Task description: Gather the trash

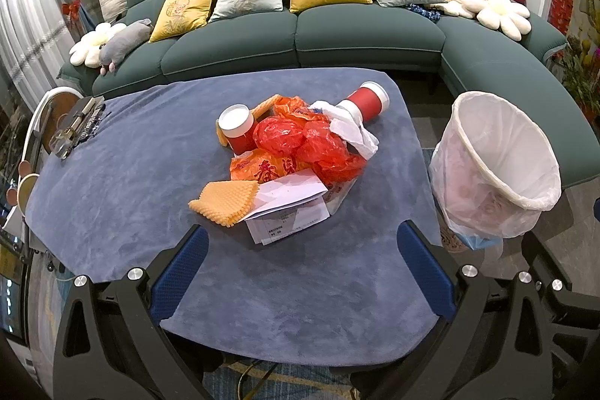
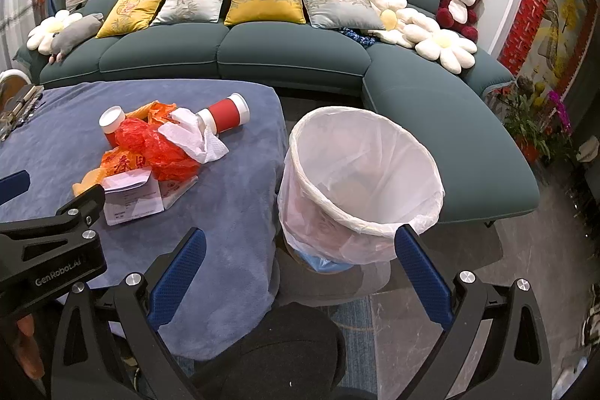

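A pile of trash lies mid-table on the blue cloth (image 1: 131, 182): red plastic bags (image 1: 300, 141), two red paper cups (image 1: 236, 128) (image 1: 369, 100), a white tissue (image 1: 352, 126), an orange wrapper (image 1: 262, 169), a yellow bumpy sheet (image 1: 225, 201) and white papers (image 1: 288, 212). A white-lined bin (image 1: 498, 167) stands right of the table. My left gripper (image 1: 303, 242) is open and empty, just short of the papers. My right gripper (image 2: 300, 242) is open and empty, above the table's right edge beside the bin (image 2: 360, 175). The pile (image 2: 157, 149) lies to its left.
A green sofa (image 1: 337, 36) with cushions and plush toys curves behind the table and round the bin. A tray with small items (image 1: 75, 126) sits at the table's far left. Potted flowers (image 2: 536, 115) stand at the right.
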`<state>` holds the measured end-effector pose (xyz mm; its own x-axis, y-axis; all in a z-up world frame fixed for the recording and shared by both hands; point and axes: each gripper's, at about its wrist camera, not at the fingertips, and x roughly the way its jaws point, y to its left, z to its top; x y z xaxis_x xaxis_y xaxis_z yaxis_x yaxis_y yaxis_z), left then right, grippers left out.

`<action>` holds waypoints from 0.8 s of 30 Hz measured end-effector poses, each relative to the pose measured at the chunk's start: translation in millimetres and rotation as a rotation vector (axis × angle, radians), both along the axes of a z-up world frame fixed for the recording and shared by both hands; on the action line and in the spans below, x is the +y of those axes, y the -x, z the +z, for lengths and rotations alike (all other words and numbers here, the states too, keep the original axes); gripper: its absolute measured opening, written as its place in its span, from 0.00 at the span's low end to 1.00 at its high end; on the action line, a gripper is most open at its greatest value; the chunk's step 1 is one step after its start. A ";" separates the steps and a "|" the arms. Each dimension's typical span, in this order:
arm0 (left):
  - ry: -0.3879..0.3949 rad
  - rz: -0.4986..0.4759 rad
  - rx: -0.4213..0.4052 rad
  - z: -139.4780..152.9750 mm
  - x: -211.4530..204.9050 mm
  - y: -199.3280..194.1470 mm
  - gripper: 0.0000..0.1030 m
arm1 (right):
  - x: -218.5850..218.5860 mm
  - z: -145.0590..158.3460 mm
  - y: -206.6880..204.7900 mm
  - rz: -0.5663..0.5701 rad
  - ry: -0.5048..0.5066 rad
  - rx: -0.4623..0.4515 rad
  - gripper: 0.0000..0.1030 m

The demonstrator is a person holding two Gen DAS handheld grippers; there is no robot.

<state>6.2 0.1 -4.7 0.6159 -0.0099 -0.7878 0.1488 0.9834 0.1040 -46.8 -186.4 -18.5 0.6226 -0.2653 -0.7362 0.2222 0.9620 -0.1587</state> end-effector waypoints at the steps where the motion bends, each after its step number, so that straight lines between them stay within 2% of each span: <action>1: -0.001 -0.001 0.001 -0.4 -0.4 -0.4 0.93 | -1.2 0.7 0.5 0.000 -0.001 0.000 0.94; 24: 0.001 -0.002 0.000 -2.1 -1.5 0.9 0.93 | -4.3 0.0 3.9 -0.021 0.009 -0.004 0.94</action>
